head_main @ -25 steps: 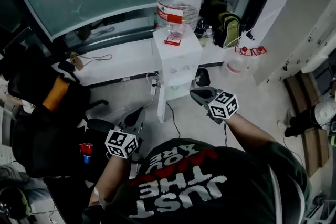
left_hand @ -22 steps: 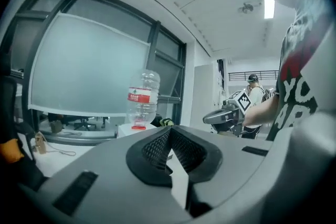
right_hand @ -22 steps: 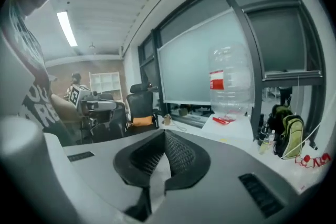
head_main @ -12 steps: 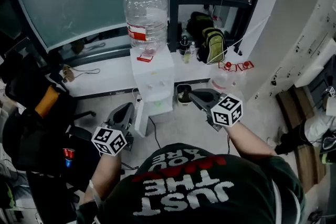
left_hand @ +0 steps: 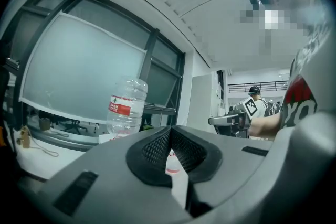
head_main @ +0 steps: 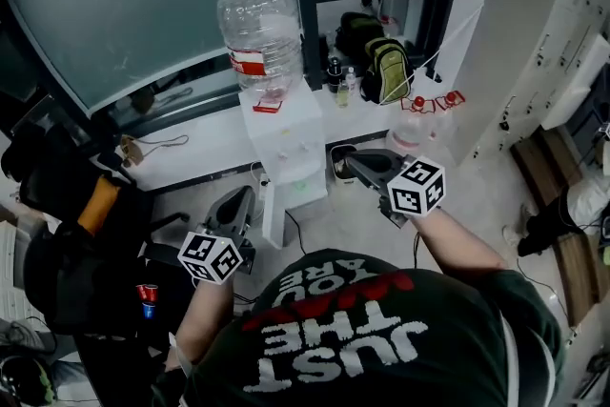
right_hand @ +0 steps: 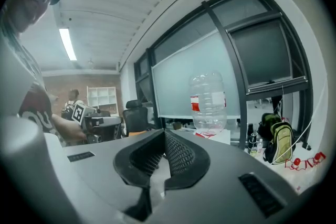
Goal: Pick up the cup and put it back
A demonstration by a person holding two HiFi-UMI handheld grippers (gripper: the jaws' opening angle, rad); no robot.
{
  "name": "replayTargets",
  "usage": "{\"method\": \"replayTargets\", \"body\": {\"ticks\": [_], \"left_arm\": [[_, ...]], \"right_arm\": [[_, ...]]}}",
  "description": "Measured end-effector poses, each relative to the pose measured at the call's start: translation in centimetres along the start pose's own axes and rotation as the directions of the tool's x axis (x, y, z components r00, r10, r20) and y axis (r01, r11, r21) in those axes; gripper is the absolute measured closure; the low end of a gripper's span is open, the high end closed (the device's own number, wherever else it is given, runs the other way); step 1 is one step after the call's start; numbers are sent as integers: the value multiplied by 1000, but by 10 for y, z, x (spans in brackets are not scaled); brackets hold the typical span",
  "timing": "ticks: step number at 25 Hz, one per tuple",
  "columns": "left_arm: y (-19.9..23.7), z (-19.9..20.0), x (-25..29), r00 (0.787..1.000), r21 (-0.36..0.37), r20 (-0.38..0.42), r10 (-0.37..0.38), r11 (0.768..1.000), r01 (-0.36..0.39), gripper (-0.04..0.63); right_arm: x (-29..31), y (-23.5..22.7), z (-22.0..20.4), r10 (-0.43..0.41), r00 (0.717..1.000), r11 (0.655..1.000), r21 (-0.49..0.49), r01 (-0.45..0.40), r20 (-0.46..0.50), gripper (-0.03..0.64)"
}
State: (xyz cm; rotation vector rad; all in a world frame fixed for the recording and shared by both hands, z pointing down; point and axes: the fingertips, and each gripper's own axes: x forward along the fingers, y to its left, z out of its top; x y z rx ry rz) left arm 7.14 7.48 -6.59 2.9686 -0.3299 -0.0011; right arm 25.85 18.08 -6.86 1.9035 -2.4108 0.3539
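Head view, from the left: a heap of dark bags (head_main: 67, 253) fills the edge, and a small red-and-blue cylinder (head_main: 146, 297) stands upright beside it, its long axis vertical. Whether that is the cup I cannot tell, and no view shows a cup plainly enough to give its place or facing.

Next comes the left gripper (head_main: 238, 203), held out from a bent left forearm (head_main: 202, 319) in front of the chest. It points about level toward the water dispenser (head_main: 291, 148), and its marker cube (head_main: 212, 257) is turned upward. The dispenser stands against a low white bench (head_main: 195, 143) under a frosted glass panel (head_main: 152, 5). A large clear water bottle (head_main: 259, 33) sits inverted on top of it, neck down. Further right, a green-trimmed backpack (head_main: 389, 70) sits upright on the bench.

The right gripper (head_main: 355, 164) reaches out just right of the dispenser and apart from it, its nose tipped slightly down. The right forearm (head_main: 457, 248) angles in from the right. A pale translucent container (head_main: 412, 133) lies just beyond the gripper.

Left gripper view: the black mesh pads (left_hand: 157, 147) meet at their tips, clenched on nothing, with the bottle off to the left.

Right gripper view: its pads (right_hand: 178, 153) are likewise pressed together and empty, with the bottle and backpack to the right.
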Motion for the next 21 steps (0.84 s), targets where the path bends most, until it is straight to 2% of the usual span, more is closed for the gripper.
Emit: {"method": "replayTargets", "body": {"ticks": [10,21], "left_arm": [[19,-7,-17,1000,-40,15,26,999,-25,588],[10,-12,-12,1000,-55,18,14,998,-13,588]], "right_arm": [[18,11,-1,1,999,999,-40,-2,-40,584],[16,10,-7,13,998,999,-45,-16,-59,584]]}}
